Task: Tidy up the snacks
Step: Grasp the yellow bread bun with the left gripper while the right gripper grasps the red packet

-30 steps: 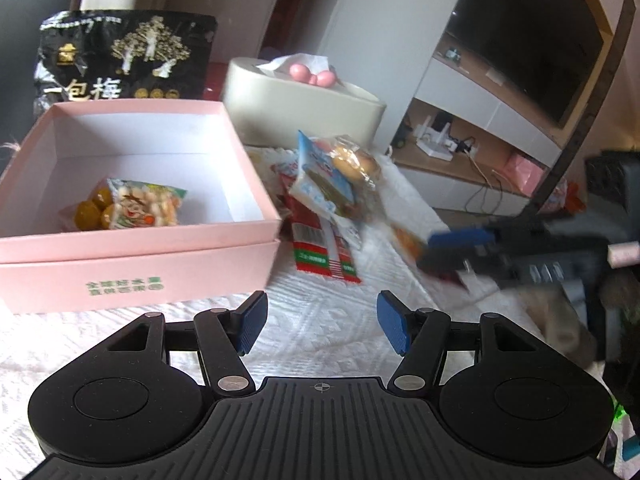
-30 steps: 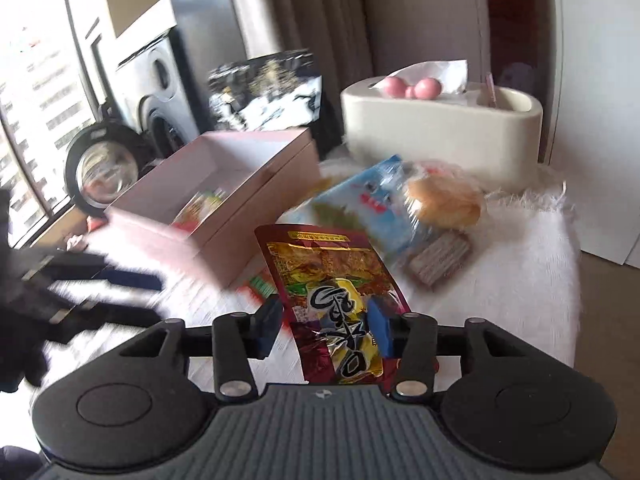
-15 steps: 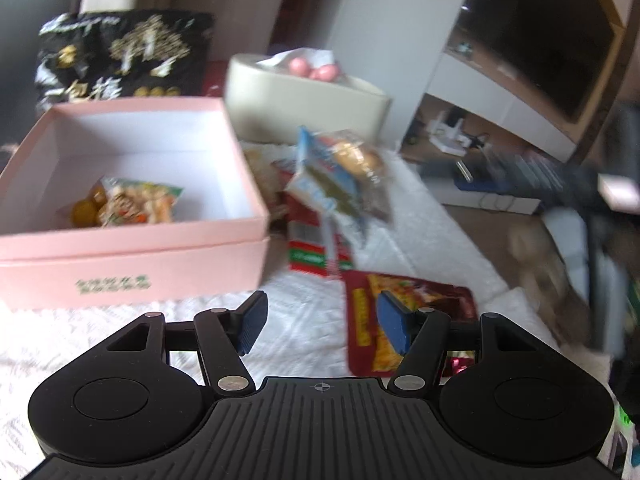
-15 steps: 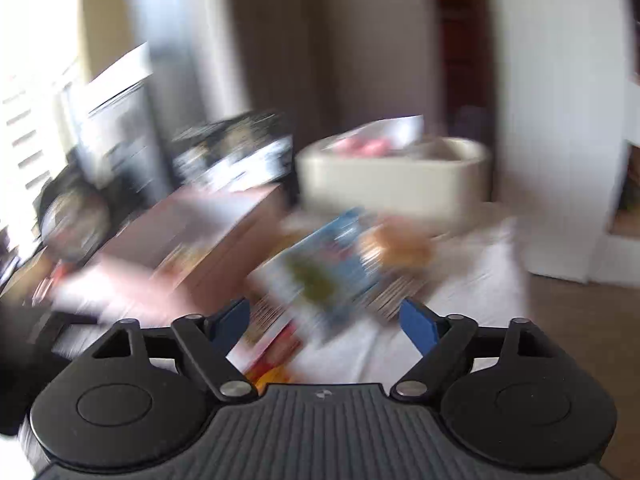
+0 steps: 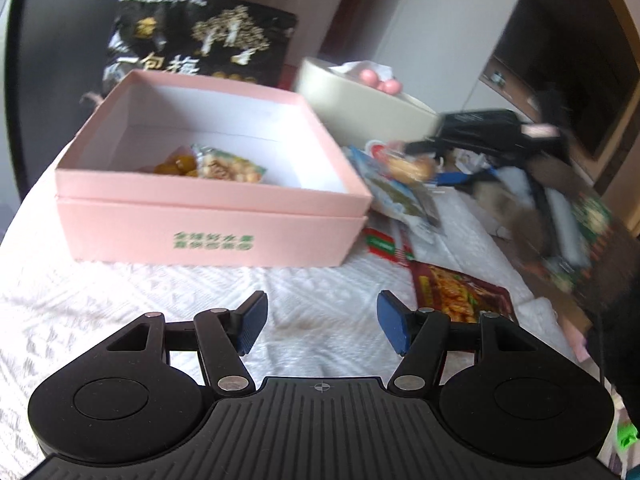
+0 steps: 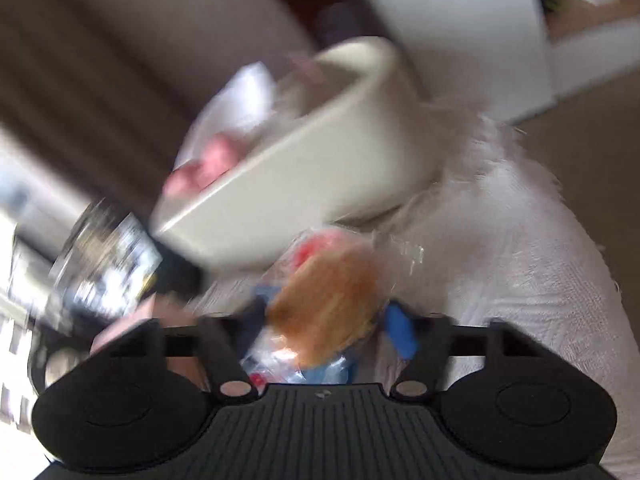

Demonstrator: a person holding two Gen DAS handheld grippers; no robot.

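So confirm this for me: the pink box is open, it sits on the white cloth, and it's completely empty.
Not empty. The left wrist view shows the pink box open on the white cloth, but a clear snack packet and some yellow-brown pieces lie inside it.

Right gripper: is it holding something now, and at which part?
It cannot be told: the bread packet sits between the right gripper fingers, but blur hides contact.

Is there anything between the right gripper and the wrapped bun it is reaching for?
Nothing visible. In the blurred right wrist view the wrapped bun already lies between the open fingers of the right gripper, with no other object in front of it. The cream tissue box stands behind the bun.
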